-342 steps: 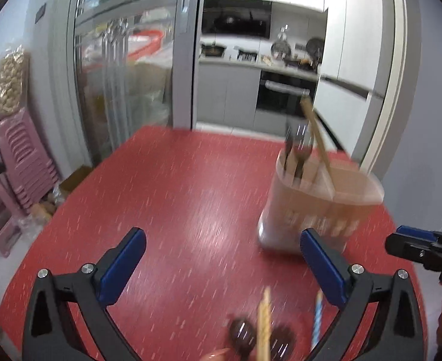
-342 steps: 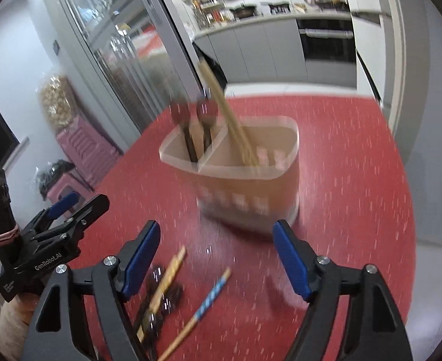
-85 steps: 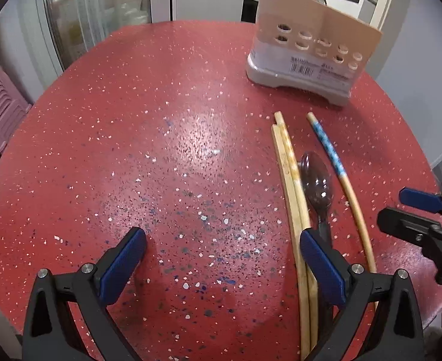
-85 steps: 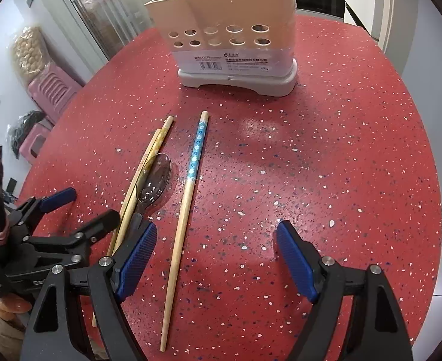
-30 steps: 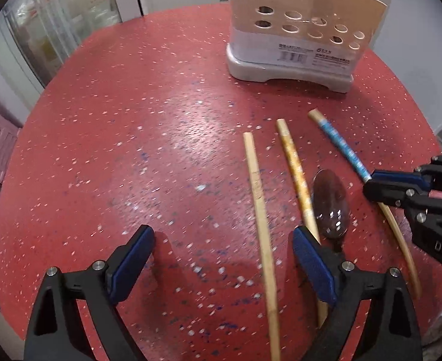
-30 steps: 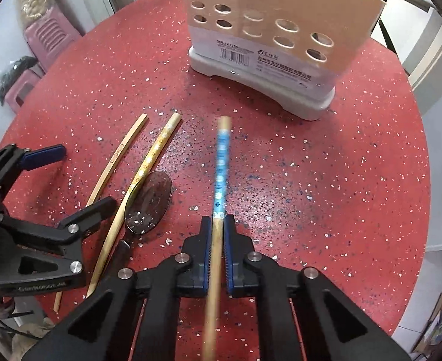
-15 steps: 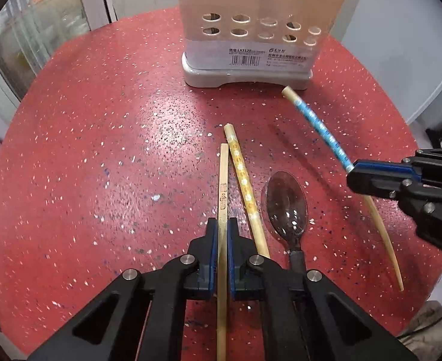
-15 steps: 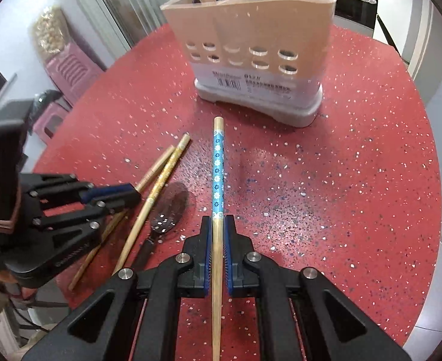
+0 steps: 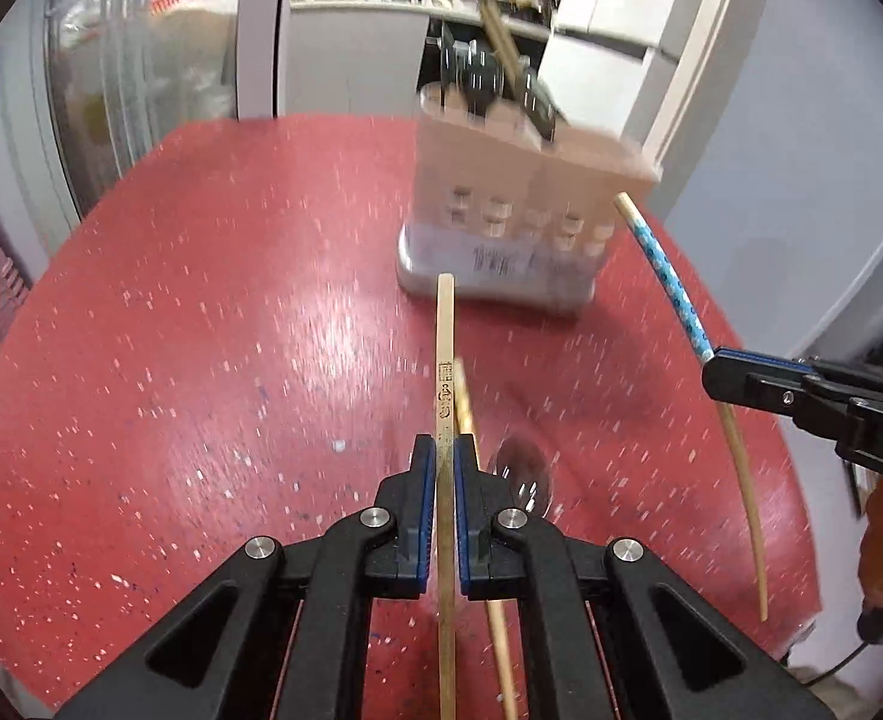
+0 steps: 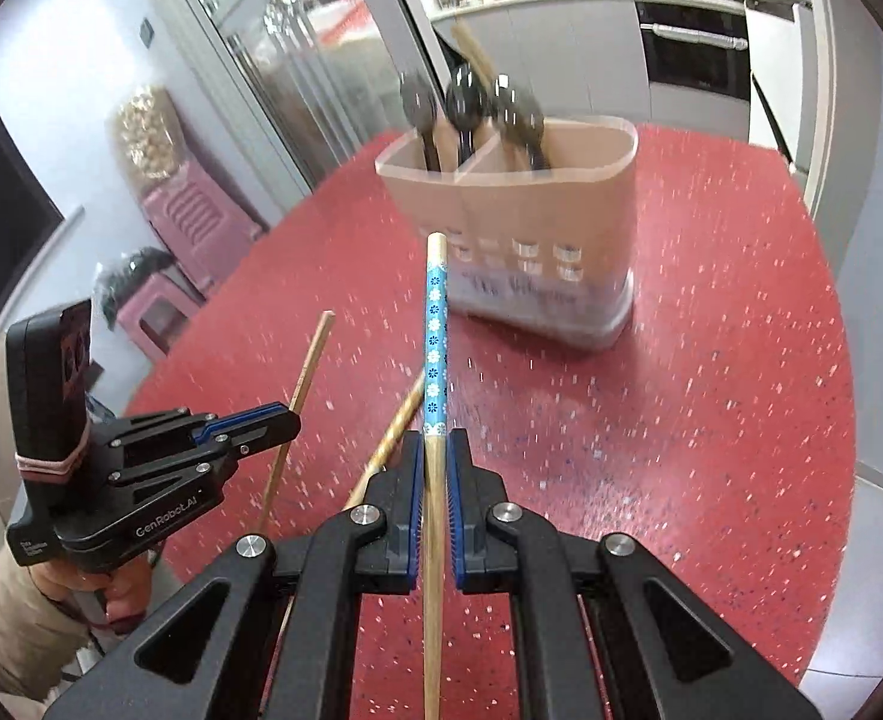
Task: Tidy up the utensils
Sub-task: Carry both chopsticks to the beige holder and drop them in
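Red speckled table point(image 9: 201, 330) lies under both grippers. Left gripper point(image 9: 441, 468) clamps a plain bamboo chopstick point(image 9: 445, 348) between its pads; right gripper point(image 10: 435, 456) clamps the blue-patterned chopstick point(image 10: 435, 324). Both tips point toward the beige utensil holder point(image 10: 537, 240) at the far side.

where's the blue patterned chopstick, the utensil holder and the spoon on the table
blue patterned chopstick point(image 10: 434, 324), right wrist view, on its blue band
utensil holder point(image 10: 537, 222), right wrist view, on its front wall
spoon point(image 9: 522, 468), left wrist view, on its bowl

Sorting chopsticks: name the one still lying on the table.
The speckled golden chopstick, beside the dark spoon. The plain bamboo chopstick and blue-patterned chopstick are each held aloft.
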The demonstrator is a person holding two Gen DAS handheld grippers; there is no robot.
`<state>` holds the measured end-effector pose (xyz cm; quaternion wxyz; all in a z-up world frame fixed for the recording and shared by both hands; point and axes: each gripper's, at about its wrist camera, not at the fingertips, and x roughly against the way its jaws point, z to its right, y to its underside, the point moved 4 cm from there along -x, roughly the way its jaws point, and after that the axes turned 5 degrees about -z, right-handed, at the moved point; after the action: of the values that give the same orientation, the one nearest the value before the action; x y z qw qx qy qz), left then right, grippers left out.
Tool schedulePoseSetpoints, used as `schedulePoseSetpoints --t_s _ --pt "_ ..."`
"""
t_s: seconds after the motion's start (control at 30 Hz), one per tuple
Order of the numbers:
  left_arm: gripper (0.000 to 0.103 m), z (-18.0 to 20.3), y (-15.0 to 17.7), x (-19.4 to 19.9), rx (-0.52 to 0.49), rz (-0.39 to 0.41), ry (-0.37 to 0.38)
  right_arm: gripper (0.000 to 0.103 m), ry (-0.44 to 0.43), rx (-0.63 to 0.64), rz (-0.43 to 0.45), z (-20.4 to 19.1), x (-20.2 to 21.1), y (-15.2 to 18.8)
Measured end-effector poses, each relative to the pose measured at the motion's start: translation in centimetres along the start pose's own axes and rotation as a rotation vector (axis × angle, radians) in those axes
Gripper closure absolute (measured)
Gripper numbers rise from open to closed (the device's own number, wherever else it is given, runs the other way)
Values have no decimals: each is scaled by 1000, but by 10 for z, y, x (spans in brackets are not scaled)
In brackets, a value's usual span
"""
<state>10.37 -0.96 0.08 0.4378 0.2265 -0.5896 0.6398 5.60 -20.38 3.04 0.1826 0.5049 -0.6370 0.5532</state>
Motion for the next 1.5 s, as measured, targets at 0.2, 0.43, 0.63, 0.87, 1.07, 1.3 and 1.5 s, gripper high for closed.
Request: schedulePoseSetpoints --t_s 0.2,0.43,0.63,0.87,1.07,1.3,1.5 --pt "71 5 -26 34 13 108 34 95 -5 -2 71 -6 22 -24" --pt "71 4 -59 57 8 199 58 95 -5 7 123 -7 35 -54" --pt "71 10 -86 82 12 257 67 95 -1 36 174 -11 50 -81" --pt "71 17 -135 108 -9 341 64 95 -10 35 223 -7 63 -120" --pt "71 21 -169 115 -11 381 77 95 4 10 260 4 61 -151" --pt "71 20 -199 106 -7 402 64 95 30 -8 341 18 49 -182" --pt "71 20 -212 83 -4 376 44 95 68 36 417 20 36 -207"
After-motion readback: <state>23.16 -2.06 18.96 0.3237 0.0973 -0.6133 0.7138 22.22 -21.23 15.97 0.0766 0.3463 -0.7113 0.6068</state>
